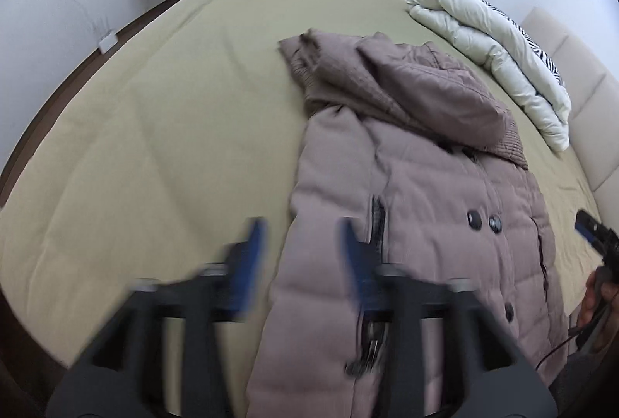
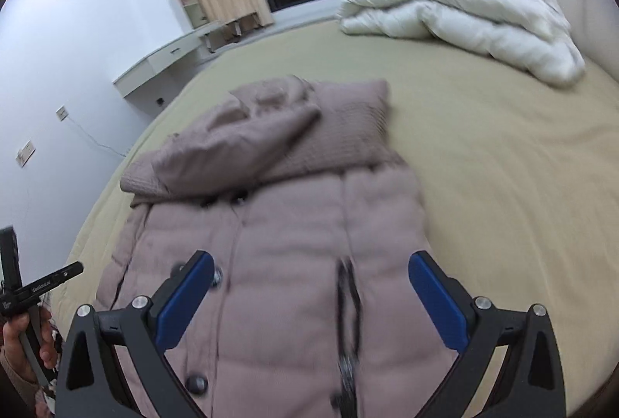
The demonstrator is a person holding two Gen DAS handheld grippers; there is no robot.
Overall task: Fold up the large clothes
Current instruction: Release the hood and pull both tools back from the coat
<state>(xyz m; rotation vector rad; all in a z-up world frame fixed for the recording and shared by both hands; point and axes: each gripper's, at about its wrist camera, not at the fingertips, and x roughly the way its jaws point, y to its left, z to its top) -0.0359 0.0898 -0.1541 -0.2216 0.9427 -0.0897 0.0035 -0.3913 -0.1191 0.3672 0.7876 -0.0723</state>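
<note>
Lying lengthwise on the bed (image 1: 135, 116), the one puffer coat (image 1: 425, 209) runs away from you, its hood (image 1: 433, 89) at the far end and its hem nearest you. It is dusty mauve, quilted, front side up, with four dark buttons (image 1: 474, 219) countable and two dark zip pockets. Your left gripper (image 1: 301, 251) hangs spread over its left edge, pinching nothing; your right gripper (image 2: 311, 286) stands wide above the chest, empty. One white duvet (image 2: 464, 19) lies folded beyond, well apart.
</note>
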